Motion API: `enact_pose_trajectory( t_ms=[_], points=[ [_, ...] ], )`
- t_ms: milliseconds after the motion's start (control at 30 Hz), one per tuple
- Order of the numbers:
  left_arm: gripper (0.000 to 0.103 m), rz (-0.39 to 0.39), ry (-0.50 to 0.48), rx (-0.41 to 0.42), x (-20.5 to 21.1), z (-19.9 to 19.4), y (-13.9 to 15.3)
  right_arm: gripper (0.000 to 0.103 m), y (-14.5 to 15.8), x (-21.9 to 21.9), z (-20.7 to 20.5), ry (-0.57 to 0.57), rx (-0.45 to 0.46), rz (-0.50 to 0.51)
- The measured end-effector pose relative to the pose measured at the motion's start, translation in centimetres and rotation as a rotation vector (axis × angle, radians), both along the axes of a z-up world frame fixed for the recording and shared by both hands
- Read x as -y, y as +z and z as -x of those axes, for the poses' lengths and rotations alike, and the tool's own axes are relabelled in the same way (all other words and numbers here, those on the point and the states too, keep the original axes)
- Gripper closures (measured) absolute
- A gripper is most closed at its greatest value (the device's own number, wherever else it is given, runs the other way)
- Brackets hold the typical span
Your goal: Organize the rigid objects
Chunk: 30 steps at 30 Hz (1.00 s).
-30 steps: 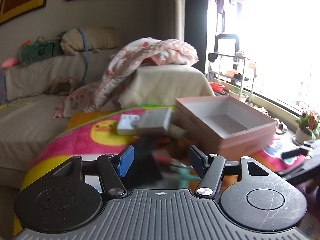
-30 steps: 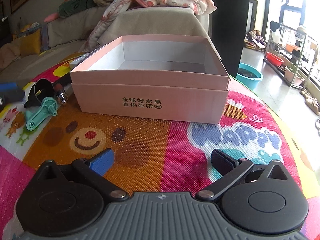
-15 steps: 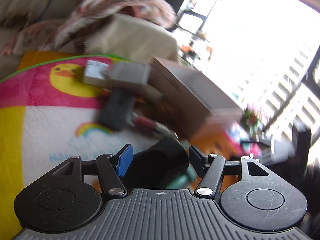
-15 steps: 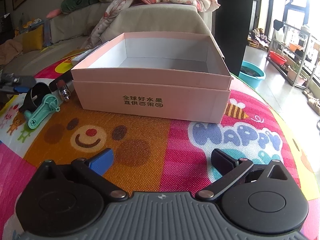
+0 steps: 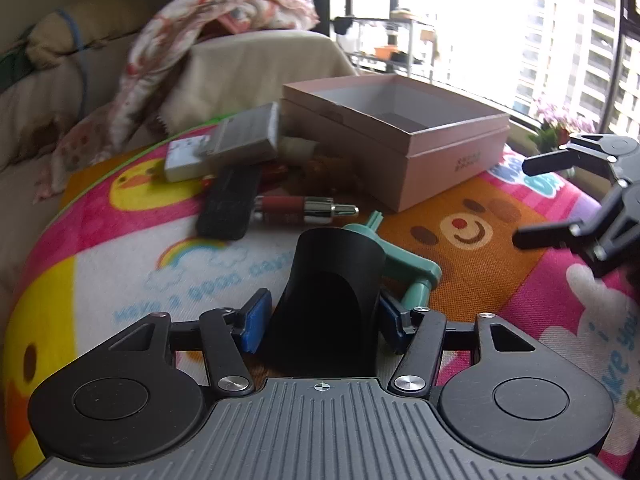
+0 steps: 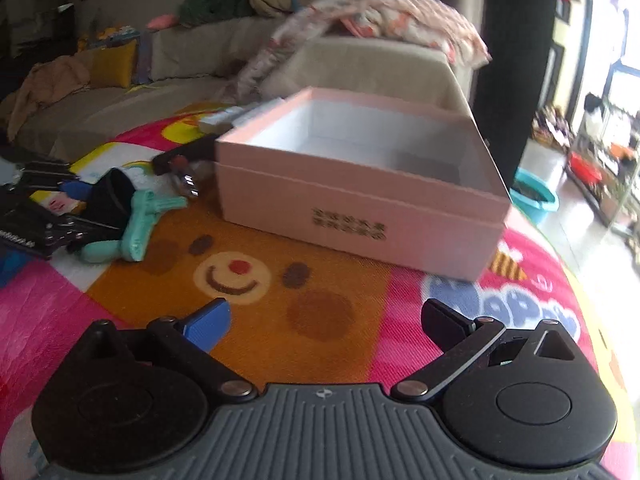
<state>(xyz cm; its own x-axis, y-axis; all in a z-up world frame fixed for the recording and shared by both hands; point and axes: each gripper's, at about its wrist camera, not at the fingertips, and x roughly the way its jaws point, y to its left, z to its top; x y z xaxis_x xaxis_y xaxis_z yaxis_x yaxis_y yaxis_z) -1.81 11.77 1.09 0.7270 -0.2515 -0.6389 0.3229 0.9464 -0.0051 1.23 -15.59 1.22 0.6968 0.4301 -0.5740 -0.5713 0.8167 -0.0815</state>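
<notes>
My left gripper [image 5: 320,322] has its jaws around a black cup [image 5: 332,296] lying on the cartoon mat; the right pad touches it, a small gap shows at the left pad. A teal plastic tool [image 5: 404,268] lies just beyond the cup. A red-and-silver tube [image 5: 304,209], a black remote [image 5: 230,204] and a grey-white box [image 5: 224,144] lie further back. The open pink box [image 5: 400,140] stands behind them, empty [image 6: 360,184]. My right gripper [image 6: 326,320] is open and empty in front of the pink box; it shows in the left wrist view [image 5: 560,200].
The colourful mat [image 6: 280,320] covers a round table. A sofa with cushions and a floral blanket [image 5: 224,20] stands behind. A teal basin [image 6: 534,196] sits on the floor to the right. Shelves stand by the window.
My left gripper has dropped toward the mat and moved its jaws around the black cup. My right gripper has shifted right and turned, so the pink box sits more to the left-centre.
</notes>
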Motion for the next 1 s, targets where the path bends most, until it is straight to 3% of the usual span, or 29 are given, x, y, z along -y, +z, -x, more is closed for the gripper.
enact_pose_trajectory(
  t_ms=[100,233,367,433,467,567,767,867,1000],
  points=[
    [0.047,0.063,0.110,0.039,-1.6,2.0,0.7,0.004,1.5,-3.3,1.4,0.118,0.040,-0.041],
    [0.047,0.112,0.229,0.089,-3.2,4.8,1.6,0.015,2.0,-8.2,0.7,0.175,0.045,-0.056],
    [0.047,0.116,0.220,0.077,-3.3,6.2,1.8,0.029,0.8,-12.5,-1.7,0.175,0.000,-0.001],
    [0.047,0.109,0.201,0.070,-2.8,6.5,1.8,0.041,0.5,-13.2,-2.9,0.167,-0.048,0.000],
    [0.047,0.108,0.191,0.067,-2.6,6.6,1.8,0.058,0.5,-13.2,-3.3,0.167,-0.076,-0.005],
    [0.047,0.126,0.142,0.062,-1.5,7.0,2.1,0.061,1.1,-11.7,-3.3,0.171,-0.125,-0.057],
    [0.047,0.176,-0.003,0.114,2.4,6.8,5.5,0.061,5.1,-3.4,0.6,0.152,-0.057,-0.118],
    [0.047,0.165,-0.072,0.190,5.0,4.0,9.0,0.061,8.2,0.7,1.1,0.064,0.043,-0.142],
    [0.046,0.179,-0.127,0.300,8.2,-2.3,14.4,0.061,11.9,3.6,-1.9,-0.072,0.133,-0.215]
  ],
)
